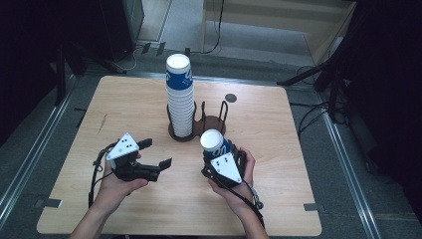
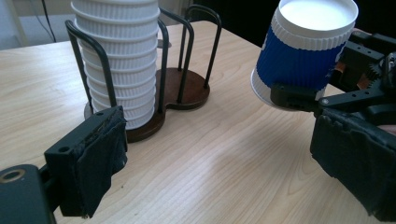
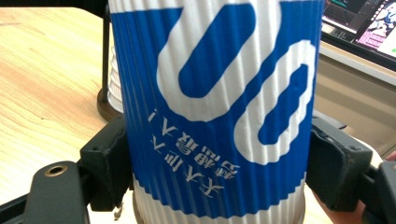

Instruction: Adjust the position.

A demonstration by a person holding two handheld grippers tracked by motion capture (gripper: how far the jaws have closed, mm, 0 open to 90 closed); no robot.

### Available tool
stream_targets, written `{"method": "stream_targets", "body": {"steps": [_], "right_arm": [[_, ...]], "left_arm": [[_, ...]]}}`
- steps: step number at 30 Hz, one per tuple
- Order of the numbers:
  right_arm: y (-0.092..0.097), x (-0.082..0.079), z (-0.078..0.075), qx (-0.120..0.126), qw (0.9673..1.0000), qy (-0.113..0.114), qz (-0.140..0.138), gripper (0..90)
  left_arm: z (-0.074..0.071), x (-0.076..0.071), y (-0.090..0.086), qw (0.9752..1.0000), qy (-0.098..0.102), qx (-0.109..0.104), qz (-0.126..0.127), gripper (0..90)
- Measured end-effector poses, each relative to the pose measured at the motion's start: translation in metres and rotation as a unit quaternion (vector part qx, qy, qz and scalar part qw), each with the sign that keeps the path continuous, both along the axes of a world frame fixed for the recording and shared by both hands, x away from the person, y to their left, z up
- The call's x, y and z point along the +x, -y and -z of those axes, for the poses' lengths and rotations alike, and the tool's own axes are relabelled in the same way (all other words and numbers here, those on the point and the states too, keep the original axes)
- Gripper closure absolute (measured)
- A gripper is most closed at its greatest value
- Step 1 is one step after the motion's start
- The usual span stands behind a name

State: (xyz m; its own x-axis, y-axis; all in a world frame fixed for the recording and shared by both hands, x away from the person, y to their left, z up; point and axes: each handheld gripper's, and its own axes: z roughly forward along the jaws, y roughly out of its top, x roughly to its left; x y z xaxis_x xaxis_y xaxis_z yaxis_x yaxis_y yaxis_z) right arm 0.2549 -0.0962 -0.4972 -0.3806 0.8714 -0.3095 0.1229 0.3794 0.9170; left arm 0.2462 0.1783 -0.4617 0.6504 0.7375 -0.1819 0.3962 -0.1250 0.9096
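Nearest, right tool (image 1: 215, 158) sits low on the counter (image 1: 278, 199), jaws clamped on a blue-and-white paper cup (image 1: 214, 143); the cup is held bottom-up and tilted, with pads pressing both ribbed sides in the right gripper view (image 3: 215, 107). Left tool (image 1: 155, 153) is well apart from the cup, jaws spread wide with nothing between them, just bare wood in the gap in the left gripper view. Same view shows the held cup (image 2: 303, 51) off to the right, above the counter. Farther back, a dark wire holder (image 1: 209, 122) stands mid-counter; its left ring carries a tall stack of cups (image 1: 179, 97), its right ring is free.
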Motion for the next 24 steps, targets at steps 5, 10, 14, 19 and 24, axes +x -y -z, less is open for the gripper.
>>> {"method": "stream_targets", "body": {"steps": [5, 10, 14, 19, 24], "right_arm": [[-0.004, -0.002, 0.002, -0.014, 0.9999, 0.003, -0.004, 19.5], [-0.010, -0.006, 0.006, -0.032, 0.9993, 0.011, -0.013, 19.5], [-0.015, -0.008, 0.009, -0.052, 0.9983, 0.018, -0.019, 19.4], [-0.022, -0.011, 0.010, -0.068, 0.9968, 0.030, -0.028, 19.4], [-0.030, -0.018, 0.015, -0.099, 0.9929, 0.050, -0.044, 19.5]], "left_arm": [[-0.002, -0.001, 0.001, 1.0000, 0.001, 0.001, 0.000, 5.8], [-0.004, -0.001, 0.005, 1.0000, -0.001, -0.002, 0.004, 6.2], [-0.003, -0.001, 0.009, 0.9999, -0.003, 0.004, 0.015, 6.7], [-0.002, -0.003, 0.012, 0.9997, -0.006, 0.004, 0.021, 6.8], [-0.003, -0.003, 0.015, 0.9994, -0.010, 0.006, 0.032, 7.5]]}}
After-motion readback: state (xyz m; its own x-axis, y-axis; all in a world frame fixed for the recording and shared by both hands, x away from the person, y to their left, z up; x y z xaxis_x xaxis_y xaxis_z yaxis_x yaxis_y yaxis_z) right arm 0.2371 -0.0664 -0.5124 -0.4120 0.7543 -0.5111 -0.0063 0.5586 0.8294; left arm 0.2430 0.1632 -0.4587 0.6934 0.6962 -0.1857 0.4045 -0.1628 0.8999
